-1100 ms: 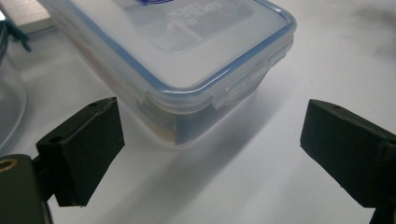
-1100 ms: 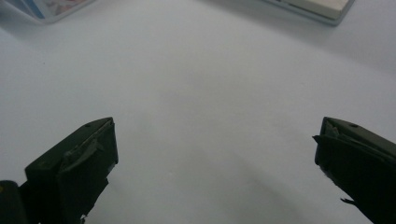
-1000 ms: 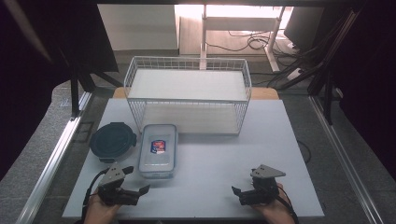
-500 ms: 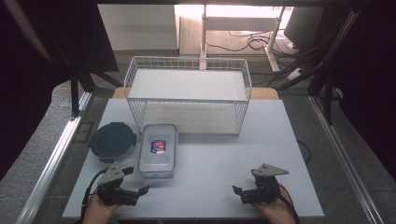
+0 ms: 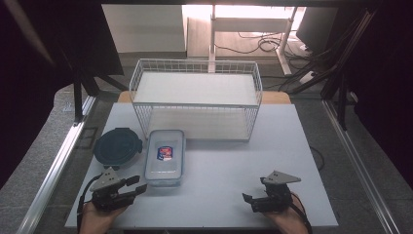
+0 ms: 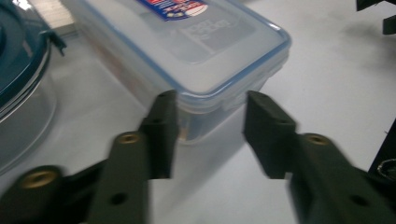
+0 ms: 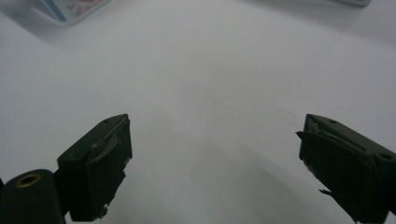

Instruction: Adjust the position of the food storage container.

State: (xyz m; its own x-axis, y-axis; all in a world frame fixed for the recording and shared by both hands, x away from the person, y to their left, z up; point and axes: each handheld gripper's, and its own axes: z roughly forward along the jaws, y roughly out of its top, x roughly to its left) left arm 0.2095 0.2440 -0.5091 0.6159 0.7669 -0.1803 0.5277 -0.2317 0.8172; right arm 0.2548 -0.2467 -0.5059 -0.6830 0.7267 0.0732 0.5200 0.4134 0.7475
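- Left gripper (image 5: 139, 187): held low over the white table (image 5: 302, 146) at its near left corner, the person's left hand (image 5: 95, 219) behind it. Its 2 jaws stand apart with nothing between them, aimed across the table toward the near end of the clear rectangular container (image 5: 165, 157).
- Right gripper (image 5: 247, 201): held low near the table's near edge, right hand (image 5: 287, 222) behind it, jaws turned inward toward the left gripper. The 2 jaws stand wide apart, holding nothing.
- Clear rectangular container: lies flat with its lid on, a red and blue label on top, just ahead of the left jaws and not touching them. It is well apart from the right jaws.
- Round dark-lidded container (image 5: 118, 146): just beside the rectangular container, ahead of the left jaws and off to their side.
- White wire basket (image 5: 195, 73): stands beyond both containers, well apart from both sets of jaws.
- Left gripper view: the near corner of the clear rectangular container (image 6: 187, 46) sits in line with the gap between the jaws; blue seal and lid latch are legible here, not from above.
- Right gripper view: bare table surface (image 7: 210, 84) lies between the jaws; worn padding shows on their inner faces.
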